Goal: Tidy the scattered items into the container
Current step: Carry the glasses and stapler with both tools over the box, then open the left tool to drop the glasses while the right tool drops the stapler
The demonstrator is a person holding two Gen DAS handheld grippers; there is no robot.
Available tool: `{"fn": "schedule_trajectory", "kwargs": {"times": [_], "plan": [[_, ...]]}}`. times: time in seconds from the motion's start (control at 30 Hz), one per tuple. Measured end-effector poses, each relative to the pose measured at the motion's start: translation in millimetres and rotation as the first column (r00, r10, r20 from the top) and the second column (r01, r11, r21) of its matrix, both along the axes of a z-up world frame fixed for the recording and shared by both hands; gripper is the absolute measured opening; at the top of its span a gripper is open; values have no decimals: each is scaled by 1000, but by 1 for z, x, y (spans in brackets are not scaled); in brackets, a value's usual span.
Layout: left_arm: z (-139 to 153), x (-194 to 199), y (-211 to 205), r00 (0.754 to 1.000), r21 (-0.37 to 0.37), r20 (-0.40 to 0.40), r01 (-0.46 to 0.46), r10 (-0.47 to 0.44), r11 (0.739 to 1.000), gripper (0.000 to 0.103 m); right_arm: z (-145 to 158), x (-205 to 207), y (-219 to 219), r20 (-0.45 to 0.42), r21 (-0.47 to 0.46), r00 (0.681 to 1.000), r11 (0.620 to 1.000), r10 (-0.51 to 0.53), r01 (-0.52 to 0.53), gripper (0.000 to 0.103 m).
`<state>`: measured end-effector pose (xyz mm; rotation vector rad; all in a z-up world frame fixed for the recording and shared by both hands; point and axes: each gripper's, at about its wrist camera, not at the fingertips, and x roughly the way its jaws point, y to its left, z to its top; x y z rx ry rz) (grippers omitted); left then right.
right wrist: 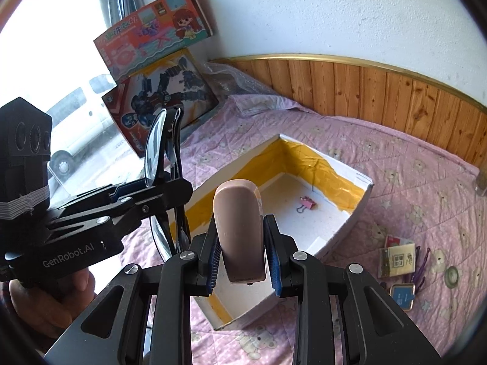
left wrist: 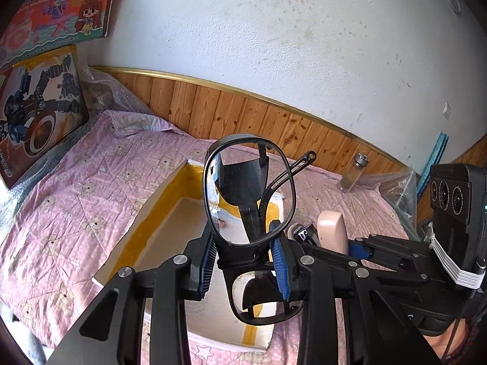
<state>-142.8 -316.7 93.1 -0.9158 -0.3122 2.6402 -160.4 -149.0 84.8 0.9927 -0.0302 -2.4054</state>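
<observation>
Black glasses (left wrist: pixel 249 194) sat nearest the left wrist cam, clamped at the bridge by the left gripper (left wrist: pixel 245 261), jaws narrow on the frame, blue pads touching both sides. One lens stood up above the pads, the other hung below; temples folded behind. Glasses were held over the near edge of the box (left wrist: pixel 158 188), a white container w/ yellow tape along its inner walls, resting on the bed (left wrist: pixel 76 182).

Right gripper (right wrist: pixel 242 252) held a pink-beige case (right wrist: pixel 239 231) upright, jaws closed narrow on its lower half, rounded end up. Case was above the box's near corner, not inside it. In the right wrist view a pink binder clip (right wrist: pixel 306 205) lay on the box floor, toward the far side.

Right of the box on the pink bear-print quilt, well apart from it: a small packet (right wrist: pixel 397 260), a blue card (right wrist: pixel 402 295) just below it, purple hair pins (right wrist: pixel 421 264) beside them. Glass jar (left wrist: pixel 354 173) stood near the wood headboard (left wrist: pixel 243 112). Two toy boxes (right wrist: pixel 155 57) leaned at the bed's far end. A hand (right wrist: pixel 45 301) gripped the left gripper's handle.
</observation>
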Motion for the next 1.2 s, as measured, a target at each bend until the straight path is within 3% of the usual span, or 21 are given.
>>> {"fn": "schedule_trajectory", "kwargs": {"times": [0.3, 0.63, 0.93, 1.2], "plan": [[-26, -36, -11, 994, -34, 105, -14, 17, 999, 35, -14, -50, -23, 78, 53, 997, 999, -4, 0, 29], [-59, -74, -10, 966, -60, 255, -10, 25, 998, 35, -48, -117, -34, 253, 68, 967, 998, -9, -9, 29], [-87, -102, -9, 922, -60, 386, -2, 25, 998, 35, -82, -174, -52, 358, 123, 934, 992, -18, -28, 29], [-115, -125, -21, 869, -45, 489, -68, 81, 997, 35, -117, -214, -73, 401, 222, 916, 971, -12, -85, 29]]}}
